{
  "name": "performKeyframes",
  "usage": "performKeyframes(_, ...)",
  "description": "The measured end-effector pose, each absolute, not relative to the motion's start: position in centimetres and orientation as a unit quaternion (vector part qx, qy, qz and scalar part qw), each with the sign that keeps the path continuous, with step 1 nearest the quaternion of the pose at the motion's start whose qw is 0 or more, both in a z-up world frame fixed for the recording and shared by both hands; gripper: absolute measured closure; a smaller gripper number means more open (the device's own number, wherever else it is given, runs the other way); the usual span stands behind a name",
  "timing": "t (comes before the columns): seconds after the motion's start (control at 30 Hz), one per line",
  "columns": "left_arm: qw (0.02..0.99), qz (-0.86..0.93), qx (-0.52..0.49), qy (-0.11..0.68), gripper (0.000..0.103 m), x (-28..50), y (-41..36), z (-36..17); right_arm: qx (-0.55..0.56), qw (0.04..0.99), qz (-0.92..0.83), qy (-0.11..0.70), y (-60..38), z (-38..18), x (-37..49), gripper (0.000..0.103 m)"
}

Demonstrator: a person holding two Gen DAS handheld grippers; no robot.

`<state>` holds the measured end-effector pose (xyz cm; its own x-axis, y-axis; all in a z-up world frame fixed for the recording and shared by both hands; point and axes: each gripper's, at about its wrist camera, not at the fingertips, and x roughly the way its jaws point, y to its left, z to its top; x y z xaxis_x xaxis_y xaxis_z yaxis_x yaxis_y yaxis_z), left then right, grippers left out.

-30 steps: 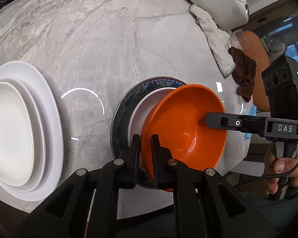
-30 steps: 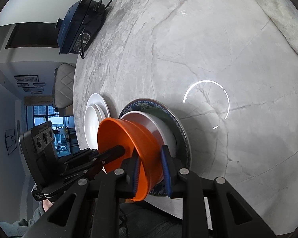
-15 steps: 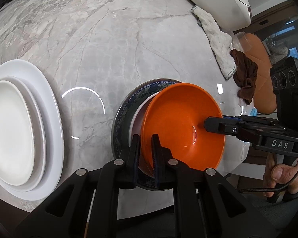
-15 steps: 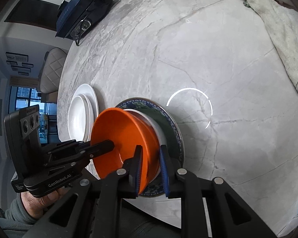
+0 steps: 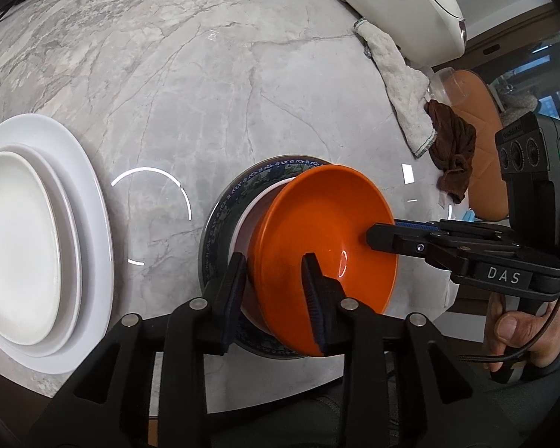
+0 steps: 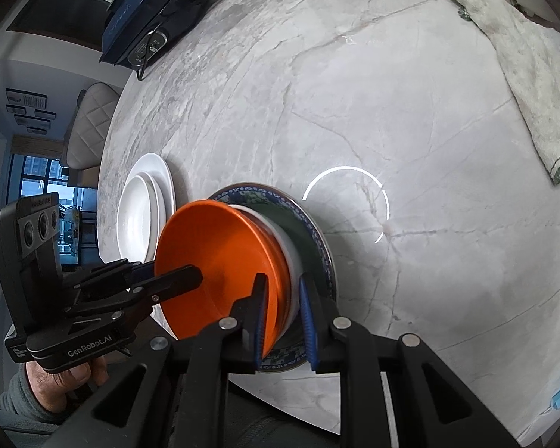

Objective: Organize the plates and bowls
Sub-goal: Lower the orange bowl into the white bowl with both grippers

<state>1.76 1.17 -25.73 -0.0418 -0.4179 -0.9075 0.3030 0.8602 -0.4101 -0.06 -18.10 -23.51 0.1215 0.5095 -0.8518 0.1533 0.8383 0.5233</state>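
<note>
An orange bowl rests tilted in a white bowl, which stands on a blue patterned plate. My left gripper straddles the orange bowl's near rim. Its jaws are opening and the pads stand clear of the wall. In the right wrist view my right gripper is shut on the orange bowl at its rim, and the white bowl's wall also lies between the pads. The left gripper shows at the bowl's far side. The right gripper reaches in from the right.
A stack of white plates lies to the left of the blue plate. A white cloth, a brown cloth and a white appliance sit at the far right. A dark appliance stands at the marble table's far edge.
My left jaws have parted from the orange bowl's rim. The bowl has tipped lower onto the white bowl. The right gripper has rolled a little while still holding the rim.
</note>
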Motion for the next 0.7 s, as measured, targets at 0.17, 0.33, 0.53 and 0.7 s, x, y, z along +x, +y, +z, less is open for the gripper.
performKeyframes(0.17, 0.696, -0.268, -0.04, 0.665, 0.045, 1.3, 0.6, -25.0, 0.252, 0.705, 0.13, 0.65, -18.1, -23.5, -0.1, 0.082)
performKeyframes(0.33, 0.698, -0.268, -0.04, 0.663, 0.043, 1.2, 0.7, -25.0, 0.248, 0.706, 0.133, 0.65, -18.2, -23.6, -0.2, 0.082)
performKeyframes(0.53, 0.709, -0.263, -0.027, 0.654, 0.029, 1.0, 0.6, -24.5, 0.243, 0.711, 0.133, 0.647, -18.3, -23.3, -0.4, 0.082)
performKeyframes(0.7, 0.715, -0.255, -0.035, 0.65, 0.028, 0.7, 0.7, -24.0, 0.243, 0.713, 0.135, 0.643, -18.7, -23.0, -0.6, 0.082)
